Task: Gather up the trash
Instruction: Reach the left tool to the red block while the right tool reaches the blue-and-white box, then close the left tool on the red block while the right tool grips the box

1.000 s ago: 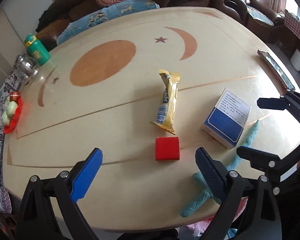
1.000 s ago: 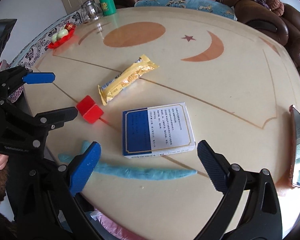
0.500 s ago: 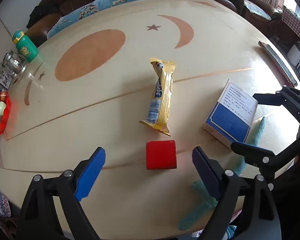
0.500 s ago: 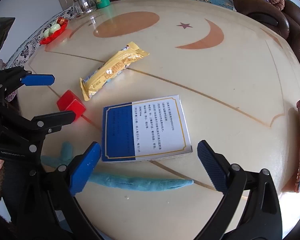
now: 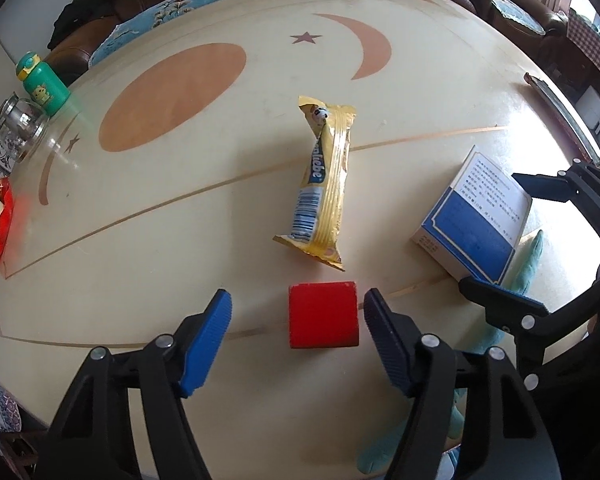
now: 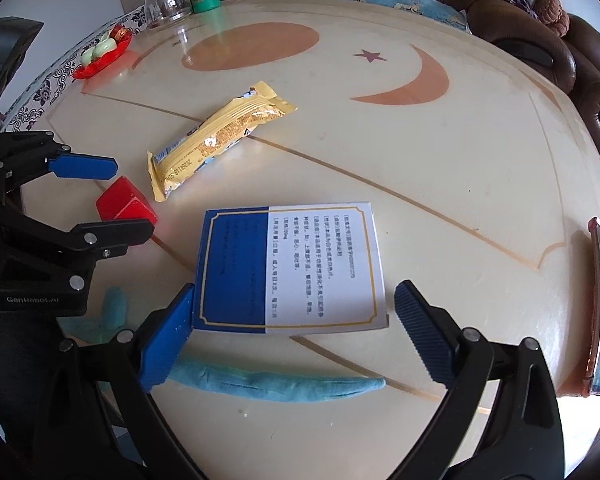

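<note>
- Blue-padded, my left tool [image 5: 298, 326] is half open and its jaws are closing, with the red block [image 5: 323, 315] between them; the pad at 3 o'clock is just beside the block, the pad at 9 o'clock stands apart from it, and neither presses yet.
- My right tool [image 6: 290, 322] stands wide over the blue-and-white box [image 6: 290, 270]; its 9 o'clock pad meets the box's blue corner, while the 3 o'clock pad is just clear of the white edge, so nothing is gripped.
- Both pieces lie on the cream bench [image 5: 420, 92], the box at 3 o'clock of the block.
- A yellow snack wrapper [image 5: 324, 184] lies at 12 o'clock of the block, close but not touching; it carries a barcode and blue lettering ending in "liebe".
- The box's white half has rows of small print I cannot read.
- My left tool's black frame, in the right wrist view, is marked "GenRobot.AI".
- A light-blue fabric strip [image 6: 276, 384] lies at 6 o'clock of the box.
</note>
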The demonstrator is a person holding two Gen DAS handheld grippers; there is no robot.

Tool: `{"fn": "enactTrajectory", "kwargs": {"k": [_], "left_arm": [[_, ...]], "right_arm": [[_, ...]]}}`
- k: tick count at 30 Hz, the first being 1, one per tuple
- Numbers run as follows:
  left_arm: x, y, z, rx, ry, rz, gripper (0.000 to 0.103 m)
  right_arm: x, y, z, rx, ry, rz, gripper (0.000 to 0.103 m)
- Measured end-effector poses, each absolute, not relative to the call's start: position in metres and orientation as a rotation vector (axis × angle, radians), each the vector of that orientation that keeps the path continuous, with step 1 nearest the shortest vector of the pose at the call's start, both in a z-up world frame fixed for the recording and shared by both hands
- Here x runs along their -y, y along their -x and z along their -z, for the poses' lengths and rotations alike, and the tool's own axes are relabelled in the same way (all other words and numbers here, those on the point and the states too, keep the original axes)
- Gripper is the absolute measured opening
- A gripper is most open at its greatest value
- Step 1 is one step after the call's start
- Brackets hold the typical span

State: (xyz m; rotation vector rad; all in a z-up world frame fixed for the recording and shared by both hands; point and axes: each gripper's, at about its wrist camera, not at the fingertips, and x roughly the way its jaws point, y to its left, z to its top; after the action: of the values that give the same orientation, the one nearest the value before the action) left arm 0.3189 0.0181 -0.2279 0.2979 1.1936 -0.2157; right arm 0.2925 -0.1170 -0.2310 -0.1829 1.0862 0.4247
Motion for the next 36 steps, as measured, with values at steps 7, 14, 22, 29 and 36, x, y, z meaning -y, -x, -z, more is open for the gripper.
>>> {"fn": "enactTrajectory", "kwargs": {"k": [7,14,22,29,36], "left_arm": [[-0.018,-0.324,0.232,-1.201,-0.296,0.222,0.067],[-0.02,-0.325,0.232,-1.215,-0.264,0.262,0.047],[-0.016,-0.323,0.23,-1.206,-0.276,0.264,0.031],[-0.019,-0.321,0.224,-1.181,-0.264,0.268,0.03],[-0.025,-0.318,0.213,-1.15,-0.233,0.257,0.03]], "right_arm": [[0.114,-0.294,0.232,-1.073,0.189,-0.418,0.095],[0.111,-0.292,0.232,-1.055,0.216,-0.407,0.087],[0.112,-0.292,0.232,-1.045,0.216,-0.4,0.085],[0.111,-0.292,0.229,-1.026,0.217,-0.39,0.085],[0.11,-0.292,0.226,-1.013,0.204,-0.382,0.085]]}}
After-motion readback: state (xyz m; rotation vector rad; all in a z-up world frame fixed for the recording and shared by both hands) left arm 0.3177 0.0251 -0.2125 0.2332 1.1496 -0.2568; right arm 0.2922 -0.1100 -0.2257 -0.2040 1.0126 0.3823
